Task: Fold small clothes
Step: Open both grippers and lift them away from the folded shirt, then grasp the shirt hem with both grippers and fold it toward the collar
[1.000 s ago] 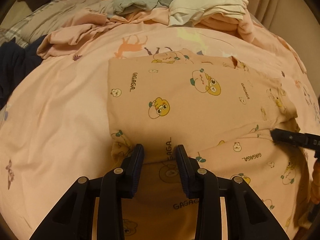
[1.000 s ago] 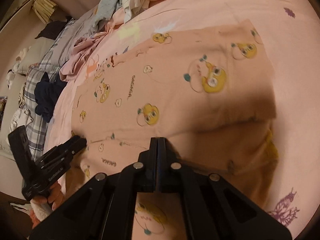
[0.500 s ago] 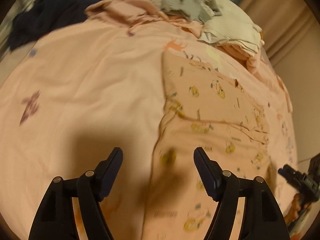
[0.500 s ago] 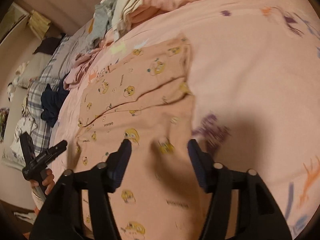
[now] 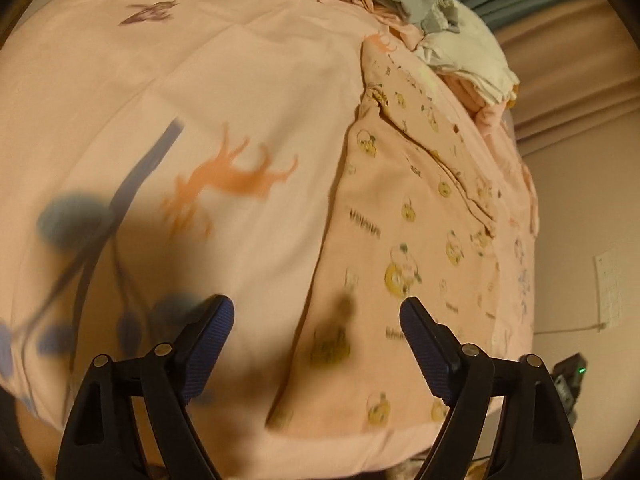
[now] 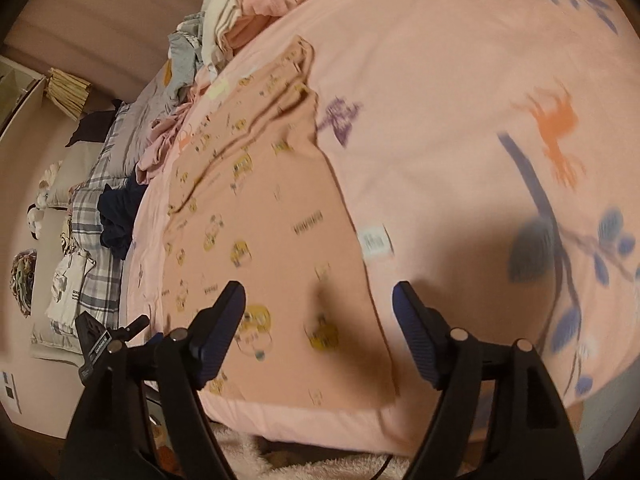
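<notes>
On the pink bedsheet (image 5: 248,92), a peach garment (image 5: 416,264) printed with yellow cartoon figures is lying spread flat, with one layer lying folded over another along a long crease. From the left wrist view it is being seen running from about six o'clock up towards one o'clock, its left edge lying on the sheet between the gripper's fingers. The left gripper (image 5: 316,334) is being held above the bed with its jaws spread wide; they have just been opening, and nothing is being pinched between them. The fingertips (image 5: 212,320) are being shown clear of the cloth, over the garment's near end and the bare sheet at its nine o'clock side.

From the right wrist view the garment (image 6: 272,224) is being seen stretching from six o'clock towards eleven o'clock, with a small white label (image 6: 375,240) showing at its right edge. The right gripper (image 6: 318,316) is likewise being held with jaws spread, having just been opening, and nothing is being gripped. Part of the left gripper's body (image 6: 96,340) is being seen at eight o'clock.

A pile of clothes (image 5: 460,48) is lying at one o'clock beyond the garment's far end. Much of the near sheet is blurred.
</notes>
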Available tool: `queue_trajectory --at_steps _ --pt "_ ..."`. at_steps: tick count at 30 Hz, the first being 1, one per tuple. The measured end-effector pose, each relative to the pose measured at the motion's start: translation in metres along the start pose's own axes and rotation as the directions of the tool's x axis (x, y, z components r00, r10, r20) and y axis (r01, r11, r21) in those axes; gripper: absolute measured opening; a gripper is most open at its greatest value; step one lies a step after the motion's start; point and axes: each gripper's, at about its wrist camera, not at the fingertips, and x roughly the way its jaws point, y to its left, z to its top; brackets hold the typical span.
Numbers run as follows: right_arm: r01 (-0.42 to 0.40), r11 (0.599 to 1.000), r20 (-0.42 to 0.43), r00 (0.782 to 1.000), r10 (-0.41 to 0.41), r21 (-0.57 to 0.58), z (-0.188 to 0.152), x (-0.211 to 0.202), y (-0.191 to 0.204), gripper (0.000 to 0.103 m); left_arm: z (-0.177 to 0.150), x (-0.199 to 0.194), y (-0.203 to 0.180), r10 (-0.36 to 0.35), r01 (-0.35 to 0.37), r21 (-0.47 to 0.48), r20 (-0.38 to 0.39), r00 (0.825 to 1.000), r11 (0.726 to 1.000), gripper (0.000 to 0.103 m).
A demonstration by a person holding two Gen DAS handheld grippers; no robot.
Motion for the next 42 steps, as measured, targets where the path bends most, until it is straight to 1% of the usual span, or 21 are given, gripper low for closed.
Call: queue_trajectory --at_steps 3,4,6,8,10,12,14,16,18,20,23,24,26,27,28,29,31,32,34,36,42 --pt "0.004 0.999 -0.009 1.0 -0.004 0.043 -0.017 0.0 -0.015 0.077 -0.012 -0.006 0.005 -0.049 0.049 -0.027 -0.012 0.999 0.998 0.084" --pt "0.004 0.998 -0.006 1.0 -0.003 0.061 -0.023 0.0 -0.019 0.077 -0.017 -0.006 0.008 -0.081 0.08 -0.04 -0.027 0.996 0.996 0.084" --pt "-0.019 0.995 -0.001 1.0 0.019 0.093 -0.032 -0.001 -0.025 0.077 -0.027 -0.004 0.01 -0.137 0.134 -0.051 -0.073 0.988 0.99 0.084" --pt "-0.05 0.992 0.003 0.999 0.05 0.116 -0.04 -0.002 -0.026 0.077 -0.036 -0.004 0.009 -0.156 0.153 -0.037 -0.092 0.983 0.987 0.084" --pt "-0.07 0.989 0.013 0.998 0.069 0.129 -0.047 0.0 -0.023 0.078 -0.042 -0.005 0.006 -0.156 0.155 -0.021 -0.082 0.984 0.988 0.084" --pt "-0.076 0.99 0.011 0.997 0.075 0.116 -0.051 0.006 -0.014 0.078 -0.047 -0.002 0.002 -0.18 0.177 -0.041 -0.089 0.98 0.983 0.084" --pt "-0.062 0.994 -0.004 0.998 0.063 0.095 -0.054 0.012 -0.004 0.078 -0.052 0.006 0.0 -0.244 0.237 -0.069 -0.131 0.961 0.969 0.084" --pt "-0.06 0.996 -0.003 0.998 0.06 0.068 -0.057 0.016 0.007 0.078 -0.056 0.014 -0.001 -0.293 0.279 -0.108 -0.149 0.944 0.954 0.084" --pt "-0.077 0.994 -0.003 0.997 0.078 0.079 -0.057 0.022 0.01 0.078 -0.058 0.018 -0.002 -0.302 0.287 -0.129 -0.12 0.946 0.949 0.084" --pt "-0.107 0.99 0.001 0.994 0.108 0.095 -0.057 0.027 0.012 0.078 -0.055 0.019 -0.006 -0.308 0.293 -0.129 -0.113 0.945 0.947 0.084" --pt "-0.179 0.974 0.0 0.984 0.181 0.138 -0.054 0.035 0.014 0.076 -0.052 0.023 -0.014 -0.296 0.284 -0.125 -0.09 0.951 0.951 0.084" --pt "-0.188 0.971 0.003 0.982 0.189 0.145 -0.052 0.038 0.014 0.074 -0.05 0.024 -0.018 -0.288 0.279 -0.113 -0.072 0.955 0.954 0.081" --pt "-0.164 0.974 0.013 0.986 0.164 0.155 -0.049 0.038 0.015 0.066 -0.049 0.026 -0.022 -0.243 0.237 -0.084 -0.061 0.968 0.968 0.071" --pt "-0.161 0.974 0.021 0.987 0.16 0.159 -0.049 0.037 0.015 0.061 -0.048 0.026 -0.024 -0.204 0.2 -0.072 -0.048 0.978 0.977 0.062" --pt "-0.162 0.974 0.029 0.987 0.159 0.159 -0.049 0.035 0.014 0.055 -0.048 0.026 -0.023 -0.189 0.186 -0.07 -0.038 0.981 0.98 0.056" --pt "-0.154 0.975 0.032 0.988 0.151 0.158 -0.05 0.034 0.013 0.052 -0.048 0.026 -0.021 -0.176 0.173 -0.07 -0.031 0.984 0.982 0.053" --pt "-0.119 0.981 0.021 0.993 0.118 0.152 -0.05 0.035 0.01 0.038 -0.048 0.029 -0.019 -0.138 0.136 -0.069 -0.022 0.99 0.988 0.037" --pt "-0.106 0.983 0.02 0.994 0.105 0.15 -0.05 0.036 0.008 0.034 -0.048 0.029 -0.019 -0.118 0.117 -0.06 -0.017 0.993 0.991 0.032" --pt "-0.075 0.989 0.032 0.997 0.071 0.131 -0.052 0.037 0.006 0.016 -0.05 0.03 -0.018 -0.059 0.059 -0.036 0.002 0.998 0.998 0.015" --pt "-0.02 0.996 0.046 0.999 0.016 0.084 -0.054 0.038 0.006 0.003 -0.051 0.032 -0.019 -0.023 0.023 -0.012 0.014 1.0 1.0 0.008" --pt "-0.013 0.998 0.064 0.998 0.009 0.057 -0.051 0.04 0.005 0.003 -0.052 0.029 -0.022 0.011 -0.011 0.014 0.036 0.999 1.0 0.005"
